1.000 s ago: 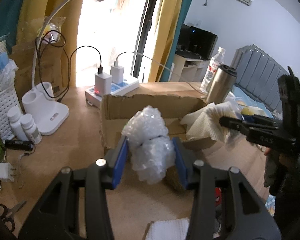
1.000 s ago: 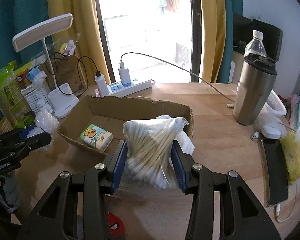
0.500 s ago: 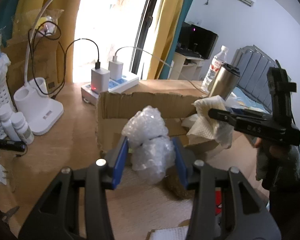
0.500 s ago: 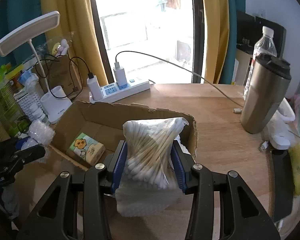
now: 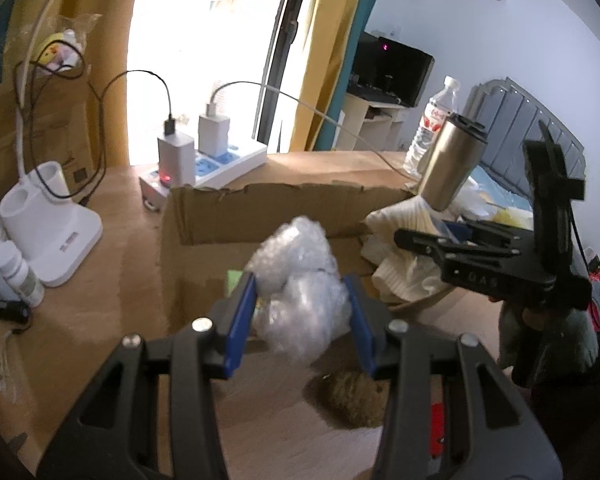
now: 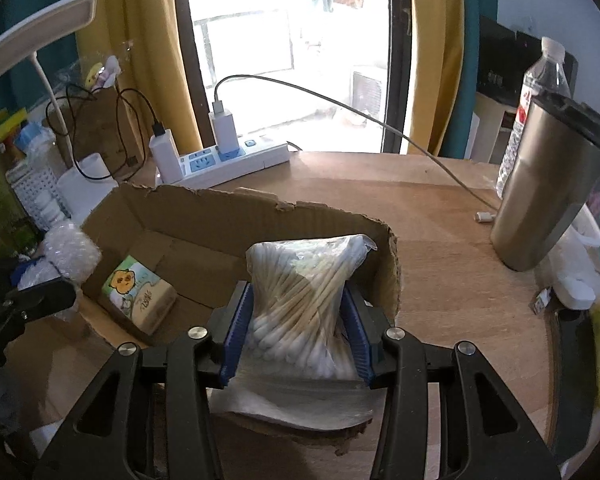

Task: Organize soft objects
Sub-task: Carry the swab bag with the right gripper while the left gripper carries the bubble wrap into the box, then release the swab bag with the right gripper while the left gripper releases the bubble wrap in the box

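- Left wrist view: my left gripper [image 5: 302, 312] is clamped on a crumpled wad of bubble wrap [image 5: 300, 288], blue pads pressing both sides, held over the near wall of the cardboard box [image 5: 260, 208].
- Right wrist view: my right gripper [image 6: 298, 320] is clamped on a clear bag of cotton swabs [image 6: 304, 292], held at the near right corner of the box, whose torn rim [image 6: 204, 196] stands behind it.
- From the right wrist I see one thing on the box floor: a small tissue pack [image 6: 138, 294] with a cartoon print, at its near left. The bag hides the floor behind it.
- From the left wrist the wad covers most of the box interior; only a green sliver shows past the left pad, too little for me to name.
- A brownish fuzzy lump [image 5: 354, 398] lies on the table near my left gripper, half behind the right finger; I cannot tell what it is.
- Something white and soft [image 5: 400, 248] sits by the box's right side in the left wrist view; whether it is in or beside the box I cannot tell.
- Far behind the box lies a white power strip [image 6: 228, 160] with chargers; to the right stands a steel tumbler [image 6: 540, 200].
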